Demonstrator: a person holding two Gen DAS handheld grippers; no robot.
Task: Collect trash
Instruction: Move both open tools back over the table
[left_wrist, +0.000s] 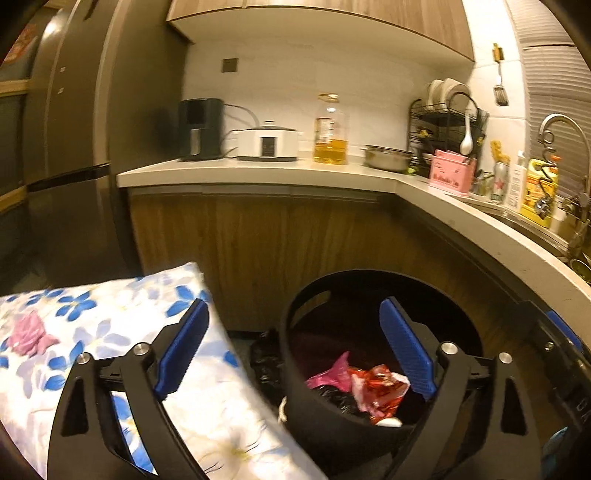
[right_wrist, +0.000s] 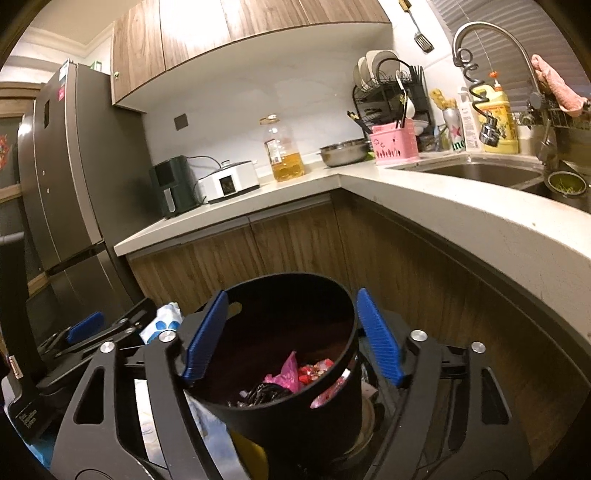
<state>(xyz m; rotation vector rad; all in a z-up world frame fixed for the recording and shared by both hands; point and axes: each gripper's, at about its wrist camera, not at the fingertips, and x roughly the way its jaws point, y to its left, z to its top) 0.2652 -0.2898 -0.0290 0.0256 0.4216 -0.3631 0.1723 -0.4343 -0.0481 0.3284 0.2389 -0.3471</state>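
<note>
Both grippers stand released: left gripper (left_wrist: 295, 354), right gripper (right_wrist: 291, 334). Black bin (right_wrist: 295, 369), lower centre, looks rigid and light; grasp its rim.

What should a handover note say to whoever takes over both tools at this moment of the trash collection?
Left tool: open, nothing between its pads; it sits between the floral cloth and the black bin.
Right tool: open, its blue fingers stand either side of the bin without gripping it.
Bin: on the floor by the wooden cabinets, with pink and red wrappers and a black bag already inside.
Done: some trash is in the bin.
Left: neither view shows loose trash outside the bin; look round for more before picking anything.
</note>
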